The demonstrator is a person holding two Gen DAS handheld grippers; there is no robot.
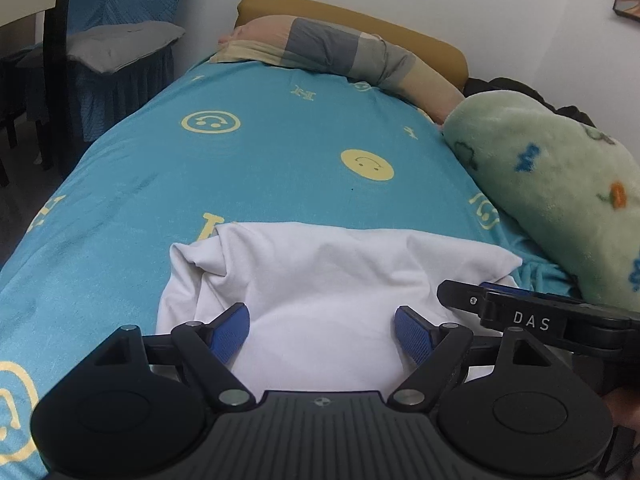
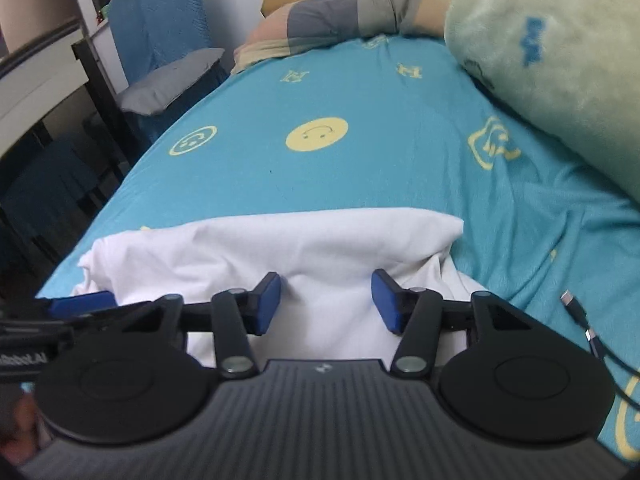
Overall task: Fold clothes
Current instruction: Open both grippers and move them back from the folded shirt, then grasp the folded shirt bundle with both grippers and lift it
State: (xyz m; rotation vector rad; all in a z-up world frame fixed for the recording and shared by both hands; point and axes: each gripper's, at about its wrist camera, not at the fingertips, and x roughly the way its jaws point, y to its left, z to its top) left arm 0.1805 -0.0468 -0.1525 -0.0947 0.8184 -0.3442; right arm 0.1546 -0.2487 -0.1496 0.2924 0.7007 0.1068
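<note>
Hovering over the near end of the white garment [image 1: 320,280], the left gripper [image 1: 322,332] had its blue pads spread wide with only cloth showing between them and nothing pinched. The right gripper [image 2: 326,300] stood just beside it, to the left gripper's right, equally wide and equally empty above the same cloth.

The garment lay on the blue sheet [image 1: 240,160] directly ahead of both grippers, doubled over in at least one layer, with a fairly straight far edge. Its left side, ahead of the left gripper, was bunched and rumpled [image 1: 192,256], and its right corner drooped over a lower layer [image 2: 440,256]. Whether this was a half-made fold or a nearly finished one could not be judged from the lie of the cloth.

Risks, as I judged them: closing the pads on the smooth top layer alone would likely drag it off the layers below and undo the straight edge. A pinch at the bunched left side could lock the wrinkle into any further fold. With the grippers so close together, they might also knock each other.

Off to the right gripper's right, a cable [image 2: 580,312] lay on the sheet and could snag a sweeping fold. Farther ahead on that side, the green plush blanket [image 1: 560,184] crowded the bed.
</note>
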